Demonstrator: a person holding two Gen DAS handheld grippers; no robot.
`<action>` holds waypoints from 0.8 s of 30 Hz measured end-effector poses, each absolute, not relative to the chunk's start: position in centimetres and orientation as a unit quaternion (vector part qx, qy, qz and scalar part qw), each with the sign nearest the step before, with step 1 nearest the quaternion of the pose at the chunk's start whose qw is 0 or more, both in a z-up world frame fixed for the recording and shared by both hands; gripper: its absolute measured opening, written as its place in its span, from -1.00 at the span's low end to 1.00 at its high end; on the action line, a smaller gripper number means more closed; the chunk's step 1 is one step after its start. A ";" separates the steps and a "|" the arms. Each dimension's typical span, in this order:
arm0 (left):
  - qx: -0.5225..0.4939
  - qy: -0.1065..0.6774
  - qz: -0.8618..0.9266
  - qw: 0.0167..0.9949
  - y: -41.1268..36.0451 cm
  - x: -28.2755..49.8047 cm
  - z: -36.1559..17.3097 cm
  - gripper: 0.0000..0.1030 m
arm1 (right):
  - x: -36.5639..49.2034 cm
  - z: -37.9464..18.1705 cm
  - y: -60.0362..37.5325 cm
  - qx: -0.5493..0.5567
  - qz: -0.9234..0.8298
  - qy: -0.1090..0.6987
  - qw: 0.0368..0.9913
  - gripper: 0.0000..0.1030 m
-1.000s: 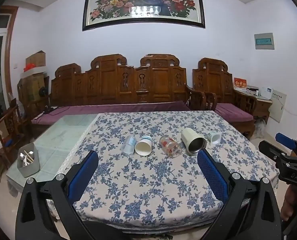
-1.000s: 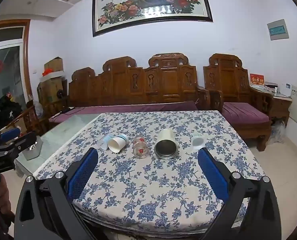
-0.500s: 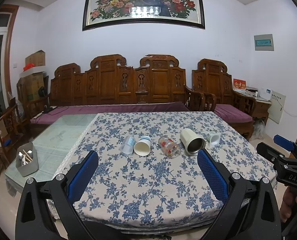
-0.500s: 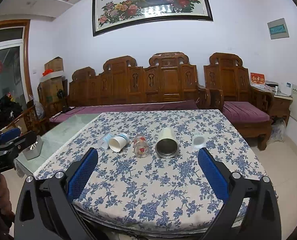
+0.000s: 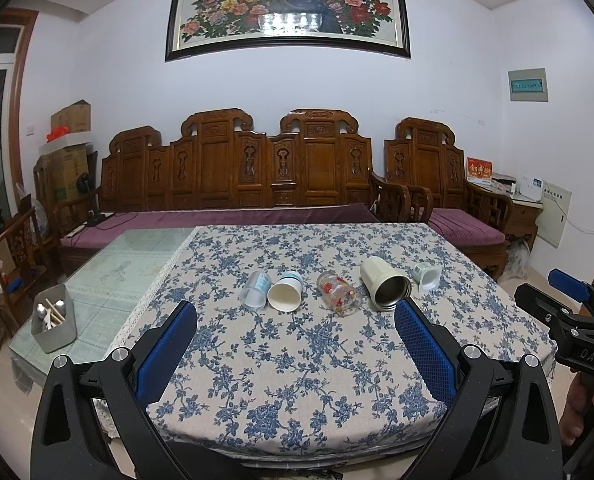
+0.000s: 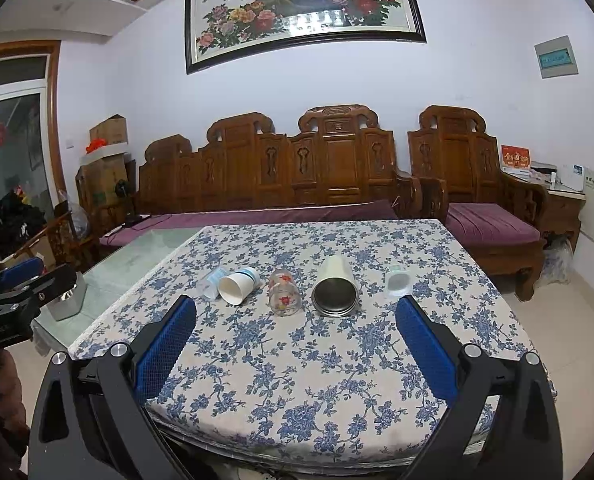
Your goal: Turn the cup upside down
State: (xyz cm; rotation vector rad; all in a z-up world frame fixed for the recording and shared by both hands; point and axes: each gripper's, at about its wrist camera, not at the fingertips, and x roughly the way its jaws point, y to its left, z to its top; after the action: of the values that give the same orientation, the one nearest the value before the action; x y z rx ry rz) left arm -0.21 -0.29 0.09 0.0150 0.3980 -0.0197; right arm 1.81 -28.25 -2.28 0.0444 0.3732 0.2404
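Several cups lie on their sides in a row on the floral tablecloth (image 5: 297,360): a clear plastic cup (image 5: 256,289), a white paper cup (image 5: 285,296), a glass with red flowers (image 5: 338,293), a cream steel tumbler (image 5: 384,289) and a small clear cup (image 5: 427,277). In the right wrist view the row shows too: the paper cup (image 6: 237,285), the glass (image 6: 284,292), the tumbler (image 6: 334,291), the small cup (image 6: 397,280). My left gripper (image 5: 295,326) and right gripper (image 6: 295,322) are open and empty, held back from the table's near edge.
A grey caddy with utensils (image 5: 53,324) stands on the bare glass part of the table at the left. A carved wooden sofa (image 5: 257,176) and armchair (image 5: 457,200) stand behind the table. The right gripper shows at the right edge of the left wrist view (image 5: 569,320).
Both grippers have drifted slightly back from the table. The cups have not moved and both grippers stay open.
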 end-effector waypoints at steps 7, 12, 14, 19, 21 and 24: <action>0.007 0.196 -0.010 0.980 -0.2 -0.2 0.0 0.85 | 1.8 -2.3 -28.2 0.021 0.119 0.185 0.975 0.95; 0.007 0.196 -0.010 0.980 -0.2 -0.2 0.0 0.85 | 1.8 -2.3 -28.2 0.022 0.119 0.184 0.975 0.95; 0.007 0.196 -0.010 0.980 -0.2 -0.2 0.0 0.85 | 1.8 -2.3 -28.2 0.023 0.119 0.184 0.975 0.95; 0.007 0.198 -0.011 0.980 -0.2 0.0 -0.1 0.85 | 1.8 -2.3 -28.2 0.022 0.119 0.184 0.975 0.95; 0.008 0.198 -0.010 0.980 -0.2 0.0 -0.1 0.85 | 1.9 -2.3 -28.1 0.023 0.119 0.184 0.975 0.95; 0.007 0.198 -0.010 0.980 -0.2 0.0 -0.1 0.85 | 1.8 -2.3 -28.2 0.022 0.119 0.184 0.975 0.95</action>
State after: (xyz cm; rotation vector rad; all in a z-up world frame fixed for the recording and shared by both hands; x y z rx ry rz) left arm -0.02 -0.25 -0.09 0.0141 0.3983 -0.0208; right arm 1.79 -28.18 -2.31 0.0451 0.3701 0.2408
